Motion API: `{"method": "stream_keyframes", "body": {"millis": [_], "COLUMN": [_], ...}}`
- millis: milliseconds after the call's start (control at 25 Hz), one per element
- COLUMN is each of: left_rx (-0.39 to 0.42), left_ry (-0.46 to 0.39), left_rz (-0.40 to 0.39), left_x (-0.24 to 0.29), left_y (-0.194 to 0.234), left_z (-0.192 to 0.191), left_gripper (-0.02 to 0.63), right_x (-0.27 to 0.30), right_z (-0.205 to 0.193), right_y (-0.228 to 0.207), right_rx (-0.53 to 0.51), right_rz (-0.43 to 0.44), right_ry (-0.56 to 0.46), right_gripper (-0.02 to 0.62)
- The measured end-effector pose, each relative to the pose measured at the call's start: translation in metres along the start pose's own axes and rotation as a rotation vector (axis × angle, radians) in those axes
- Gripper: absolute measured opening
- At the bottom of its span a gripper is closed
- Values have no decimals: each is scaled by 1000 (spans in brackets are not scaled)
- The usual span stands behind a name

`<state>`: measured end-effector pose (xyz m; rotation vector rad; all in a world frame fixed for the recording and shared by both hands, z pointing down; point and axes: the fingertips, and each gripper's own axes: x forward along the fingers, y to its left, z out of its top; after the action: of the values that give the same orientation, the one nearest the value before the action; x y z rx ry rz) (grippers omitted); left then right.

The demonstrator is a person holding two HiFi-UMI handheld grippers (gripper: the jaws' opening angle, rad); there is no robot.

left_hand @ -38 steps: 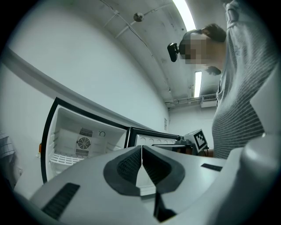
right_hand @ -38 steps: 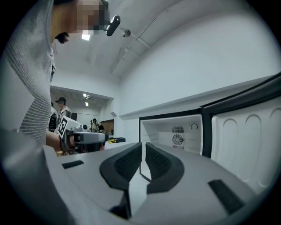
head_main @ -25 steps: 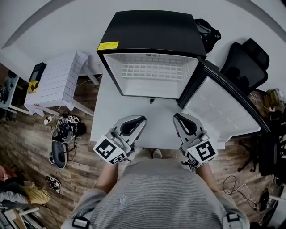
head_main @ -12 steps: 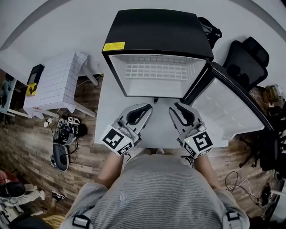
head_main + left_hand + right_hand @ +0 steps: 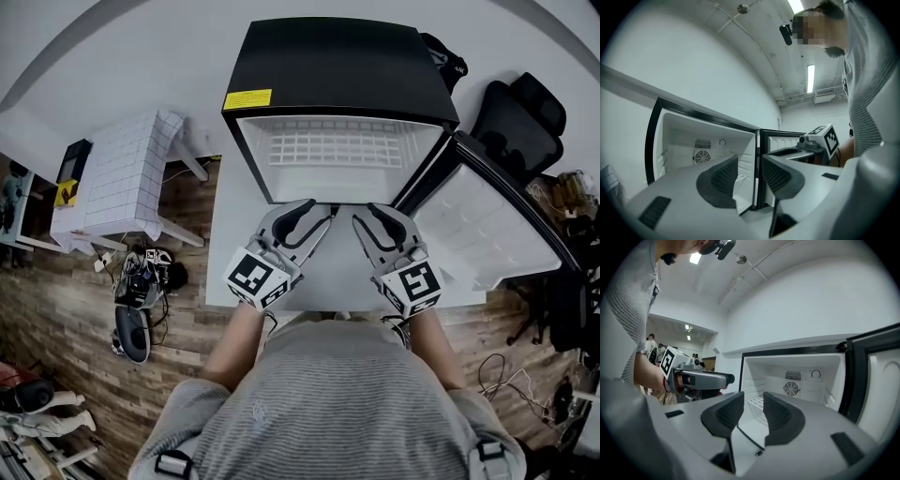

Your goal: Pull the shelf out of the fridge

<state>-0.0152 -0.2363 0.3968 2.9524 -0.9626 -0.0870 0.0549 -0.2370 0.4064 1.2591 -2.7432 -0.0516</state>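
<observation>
While both tongs hover short of the fridge mouth, the head view shows the left tongs (image 5: 314,211) and right tongs (image 5: 370,214) side by side over the white bench (image 5: 230,253) at mid-frame, pointing at the boxy black fridge (image 5: 337,56). The shelf (image 5: 328,148), a white wire grid, lies inside at the upper middle, untouched, and the door (image 5: 487,234) hangs open at the right. In the left gripper view, those tongs have just been opening and stand apart, with nothing between the dark ribbed pads (image 5: 723,176); only the fridge's right edge lies beyond. In the right gripper view, the tongs have likewise just been opening, apart and empty, with the shelf visible past the gap. The wire looks thin and smooth, so a shallow bite could slip. An uneven pull could skew the shelf and jam it against the moulded plastic walls, and the fridge might slide on the slick bench.
</observation>
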Motion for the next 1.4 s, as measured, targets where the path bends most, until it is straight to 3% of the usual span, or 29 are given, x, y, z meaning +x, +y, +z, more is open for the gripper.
{"method": "stream_keyframes", "body": {"millis": [160, 480, 600, 760, 920, 1160, 1400], "left_rx": [24, 133, 236, 430, 570, 727, 866], "left_ry": [26, 108, 155, 281, 380, 511, 612], "left_rz": [-5, 2, 16, 53, 79, 102, 67], "left_x": [1, 3, 8, 14, 21, 31, 42], "left_y": [7, 22, 25, 33, 42, 56, 64], "left_z": [-6, -18, -22, -43, -61, -83, -105], "left_gripper": [200, 239, 246, 250, 249, 249, 249], "right_x": [7, 17, 20, 25, 33, 47, 61], "right_z": [-2, -18, -26, -43, -56, -74, -93], "right_y": [0, -1, -3, -10, -17, -30, -45], "right_rx": [-48, -135, -207, -318, -434, -590, -796], "right_rz": [-4, -11, -19, -46, -72, -121, -158], "right_ry": [24, 83, 123, 202, 259, 345, 430], "right_gripper": [138, 157, 164, 169, 173, 181, 184]}}
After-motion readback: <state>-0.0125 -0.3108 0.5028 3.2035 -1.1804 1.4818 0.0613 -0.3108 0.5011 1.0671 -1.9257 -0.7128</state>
